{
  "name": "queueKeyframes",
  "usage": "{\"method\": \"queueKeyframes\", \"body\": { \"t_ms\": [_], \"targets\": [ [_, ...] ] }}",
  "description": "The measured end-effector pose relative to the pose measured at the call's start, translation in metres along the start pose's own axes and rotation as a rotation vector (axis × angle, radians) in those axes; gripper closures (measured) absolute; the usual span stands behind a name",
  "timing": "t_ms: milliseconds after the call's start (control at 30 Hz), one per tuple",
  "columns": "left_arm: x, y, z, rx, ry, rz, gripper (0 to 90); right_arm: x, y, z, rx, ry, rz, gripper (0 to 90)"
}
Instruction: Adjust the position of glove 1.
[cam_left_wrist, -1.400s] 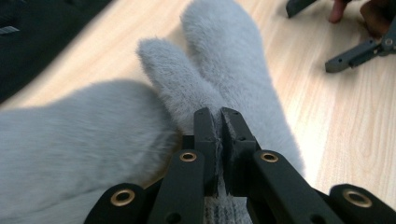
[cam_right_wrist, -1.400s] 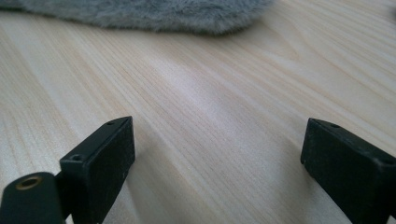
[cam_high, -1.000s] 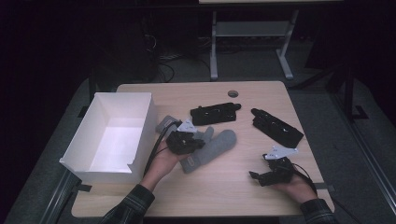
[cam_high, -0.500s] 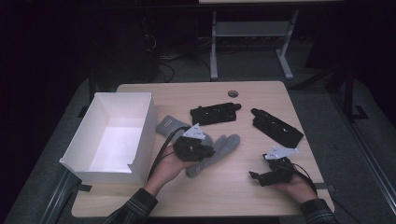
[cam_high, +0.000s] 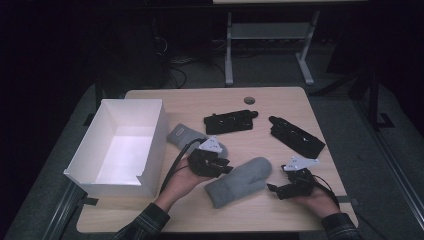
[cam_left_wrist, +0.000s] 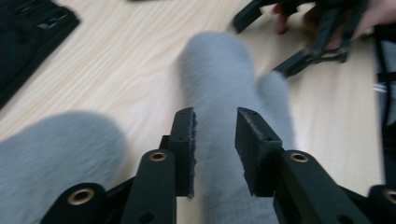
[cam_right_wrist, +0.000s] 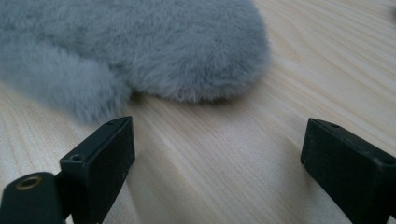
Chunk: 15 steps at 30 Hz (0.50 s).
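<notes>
With the white open-topped cardboard box (cam_high: 120, 145) at the left edge of the pale wooden table (cam_high: 260, 220) taken as the reference, the first grey fleece mitten (cam_high: 182, 135) lay flat just to the right of the box's right wall. Further right of the box, the left gripper (cam_high: 220, 167) hovered over the cuff end of the second grey fleece mitten (cam_high: 240, 181), which lay flat near the front edge of the table. The jaws of the left gripper had just been opening; in the left gripper view the pads (cam_left_wrist: 187, 140) stood a narrow gap apart, with the fleece showing between them but not pinched, which suggested a release after repositioning the mitten. Behind it, well right of the box, lay two flat black hardware pieces (cam_high: 231, 121), apparently parked clear of the work. Farthest right of the box, the right gripper (cam_high: 280, 189) rested low on the table with jaws spread wide and holding nothing, aimed at the mitten's rounded tip (cam_right_wrist: 201, 70), probably ready to take it.
</notes>
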<state>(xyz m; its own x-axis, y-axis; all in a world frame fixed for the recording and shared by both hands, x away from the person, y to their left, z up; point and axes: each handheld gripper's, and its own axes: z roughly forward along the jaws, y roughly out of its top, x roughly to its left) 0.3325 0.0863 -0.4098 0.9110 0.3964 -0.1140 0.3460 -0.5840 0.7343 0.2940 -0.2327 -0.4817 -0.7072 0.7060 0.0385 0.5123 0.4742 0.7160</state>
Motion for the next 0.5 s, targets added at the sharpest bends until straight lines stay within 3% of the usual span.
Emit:
{"method": "queueKeyframes", "body": {
  "t_ms": [200,233,300,333,367,467,500],
  "targets": [
    [0.015,-0.006,-0.003,0.015,0.07,-0.02,67.1,0.0,0.0,0.0,0.0,0.0,0.001,9.7],
    [0.024,-0.008,-0.004,0.012,0.095,-0.047,71.7,0.0,0.0,0.0,0.001,0.0,0.0,9.7],
    [0.029,-0.009,-0.005,0.026,0.111,-0.049,83.4,0.0,0.0,0.0,0.0,0.0,0.0,9.7],
    [0.035,-0.009,-0.005,0.043,0.146,-0.065,86.8,0.0,0.0,0.0,0.0,0.0,-0.001,9.7],
    [0.035,-0.009,-0.005,0.043,0.146,-0.065,89.3,0.0,0.0,0.0,0.0,0.0,-0.001,9.7],
    [0.046,-0.005,-0.003,0.057,0.217,-0.067,89.4,0.0,0.0,0.0,0.001,0.0,-0.001,9.7],
    [0.046,-0.005,-0.003,0.057,0.217,-0.067,89.4,0.0,0.0,0.0,0.001,0.0,-0.001,9.7]
  ]
}}
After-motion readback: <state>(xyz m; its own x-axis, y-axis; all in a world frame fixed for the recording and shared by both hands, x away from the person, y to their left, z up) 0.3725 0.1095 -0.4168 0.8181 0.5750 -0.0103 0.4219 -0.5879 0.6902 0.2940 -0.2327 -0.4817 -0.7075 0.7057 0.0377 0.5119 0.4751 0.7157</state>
